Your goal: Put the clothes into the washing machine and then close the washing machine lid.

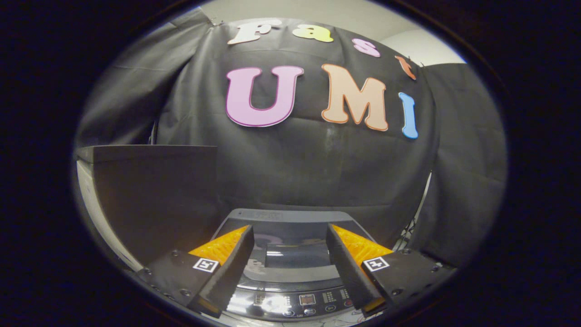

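The tongs [290, 236] gape wide and hold nothing above the grey top-loading washing machine [290, 277], whose dark glossy lid [295, 252] lies shut between the fingers, its control panel [295, 302] nearest, under them.

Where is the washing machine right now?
In the gripper view, the washing machine sits just below and ahead of the open gripper, lid down, a dark box on its left.

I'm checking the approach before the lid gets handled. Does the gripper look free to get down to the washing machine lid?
Probably yes. The gripper is open and holds nothing, and the washing machine lid lies closed, between and just beyond the fingers, with nothing over it. The control panel sits nearer.
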`<state>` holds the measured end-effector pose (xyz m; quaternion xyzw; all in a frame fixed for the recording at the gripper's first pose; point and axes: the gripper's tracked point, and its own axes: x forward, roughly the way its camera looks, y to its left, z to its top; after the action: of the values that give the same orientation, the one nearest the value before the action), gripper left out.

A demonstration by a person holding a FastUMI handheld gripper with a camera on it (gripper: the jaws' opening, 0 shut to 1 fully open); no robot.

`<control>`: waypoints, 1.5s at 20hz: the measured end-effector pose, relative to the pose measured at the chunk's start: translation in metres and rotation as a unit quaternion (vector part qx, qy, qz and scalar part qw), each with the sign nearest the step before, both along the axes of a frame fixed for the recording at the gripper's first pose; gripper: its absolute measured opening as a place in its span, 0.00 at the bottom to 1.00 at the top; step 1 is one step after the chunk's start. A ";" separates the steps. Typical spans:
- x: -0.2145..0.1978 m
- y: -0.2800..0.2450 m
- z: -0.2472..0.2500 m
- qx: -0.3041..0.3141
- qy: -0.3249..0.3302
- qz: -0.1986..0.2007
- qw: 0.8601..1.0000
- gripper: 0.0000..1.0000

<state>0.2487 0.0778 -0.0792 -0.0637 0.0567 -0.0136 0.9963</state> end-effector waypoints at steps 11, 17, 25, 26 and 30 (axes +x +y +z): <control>-0.079 -0.019 0.003 0.022 -0.004 -0.017 1.000 0.99; -0.112 -0.036 0.012 0.049 -0.021 -0.019 0.998 0.99; -0.137 -0.032 0.060 0.050 -0.060 0.002 0.997 0.99; -0.141 -0.029 0.065 0.053 -0.061 0.007 0.997 0.99; -0.153 -0.023 0.088 0.056 -0.078 0.020 0.995 0.99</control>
<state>0.0954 0.0548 0.0084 -0.0079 -0.0221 0.0043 0.9997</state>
